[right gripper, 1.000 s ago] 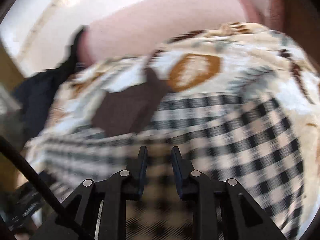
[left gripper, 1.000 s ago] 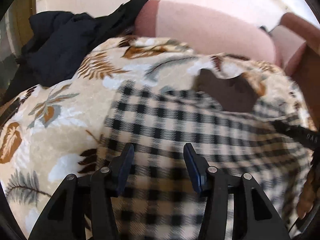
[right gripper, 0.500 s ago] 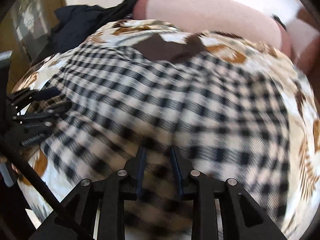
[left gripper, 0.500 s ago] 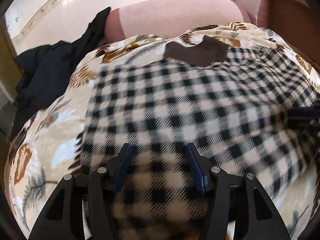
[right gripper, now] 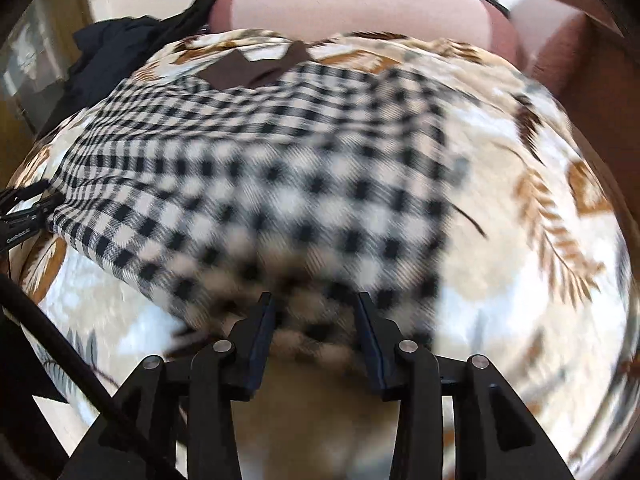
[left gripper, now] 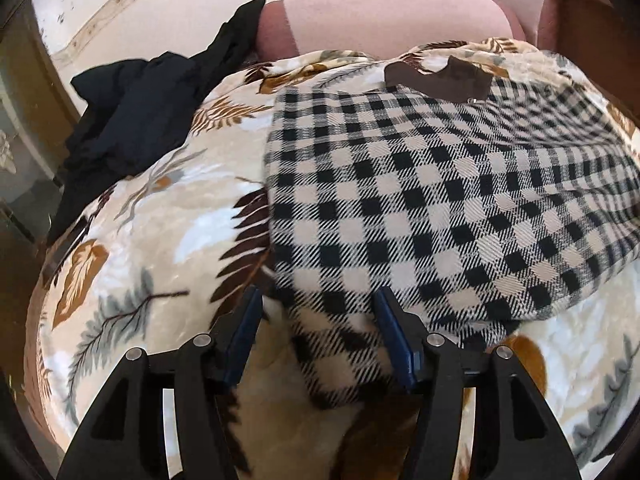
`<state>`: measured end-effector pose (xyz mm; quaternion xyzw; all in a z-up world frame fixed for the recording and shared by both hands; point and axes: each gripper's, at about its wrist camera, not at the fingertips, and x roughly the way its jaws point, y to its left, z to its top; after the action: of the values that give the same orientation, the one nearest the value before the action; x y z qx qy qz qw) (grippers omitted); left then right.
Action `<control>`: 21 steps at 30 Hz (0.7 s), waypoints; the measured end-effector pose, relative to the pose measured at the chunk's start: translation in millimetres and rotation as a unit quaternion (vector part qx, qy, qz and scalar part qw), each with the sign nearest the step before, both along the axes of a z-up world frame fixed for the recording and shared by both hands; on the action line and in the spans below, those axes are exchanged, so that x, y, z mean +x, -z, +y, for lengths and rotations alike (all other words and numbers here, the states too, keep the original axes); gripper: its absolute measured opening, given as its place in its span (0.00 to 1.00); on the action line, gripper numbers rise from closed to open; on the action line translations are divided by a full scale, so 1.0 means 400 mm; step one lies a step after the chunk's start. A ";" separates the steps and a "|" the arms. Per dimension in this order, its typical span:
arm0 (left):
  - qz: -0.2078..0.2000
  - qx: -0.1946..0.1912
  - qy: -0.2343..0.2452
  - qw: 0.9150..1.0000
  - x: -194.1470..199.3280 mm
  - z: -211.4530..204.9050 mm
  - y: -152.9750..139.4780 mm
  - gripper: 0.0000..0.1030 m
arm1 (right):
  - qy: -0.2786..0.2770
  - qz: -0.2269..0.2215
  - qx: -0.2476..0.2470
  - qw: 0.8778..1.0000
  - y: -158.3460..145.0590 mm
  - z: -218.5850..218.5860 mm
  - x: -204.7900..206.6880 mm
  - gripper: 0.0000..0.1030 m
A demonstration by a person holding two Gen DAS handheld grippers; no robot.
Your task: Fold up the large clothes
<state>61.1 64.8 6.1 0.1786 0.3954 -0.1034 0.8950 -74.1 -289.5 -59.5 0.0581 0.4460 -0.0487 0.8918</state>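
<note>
Checked garment (left gripper: 420, 208), black and cream plaid with a brown collar (left gripper: 436, 76) at its far end, lay spread flat on a leaf-print blanket (left gripper: 132, 264) that covered the bed or sofa; which one, unclear. Left tongs (left gripper: 318, 304) pointed down at the garment's near left corner, jaws opening, blue pads (left gripper: 394, 336) standing apart; a loose flap of checked cloth sat between them, close against the right pad, the left pad clear of it, so no grip seen. Right tongs (right gripper: 316, 300) hung over the near right hem of the same garment (right gripper: 260, 184), jaws also opening, with a blurred bit of hem in the gap and neither pad clearly pressing it. Right view was motion-blurred, so exact contact there couldn't be read. Left tongs also showed at the left edge of the right view (right gripper: 24, 216), just beside the garment's left edge. A dark garment (left gripper: 136, 120) lay heaped on the blanket's far left corner, apart from the checked one. A pink cushion (left gripper: 380, 20) sat behind the blanket, beyond the collar.
</note>
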 end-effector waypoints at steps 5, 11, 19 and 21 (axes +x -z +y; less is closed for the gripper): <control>-0.028 -0.024 0.010 0.999 -0.029 -0.019 -0.053 0.57 | 0.057 -0.047 0.026 0.997 -0.050 -0.043 -0.041 0.43; -0.049 0.008 0.056 0.997 -0.062 -0.130 -0.063 0.57 | 0.104 -0.087 0.033 0.990 -0.106 -0.054 0.005 0.43; -0.023 0.012 0.066 0.997 -0.043 -0.184 -0.048 0.57 | 0.072 -0.098 0.032 0.992 -0.128 0.036 0.103 0.44; -0.014 0.004 0.062 0.998 -0.034 -0.185 -0.050 0.57 | 0.062 -0.094 0.029 0.993 -0.123 0.062 0.125 0.45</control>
<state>47.6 -9.1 26.1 0.2081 0.3709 -0.1549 0.8917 -24.2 -264.7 -10.2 0.1157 0.3571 -0.0852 0.9230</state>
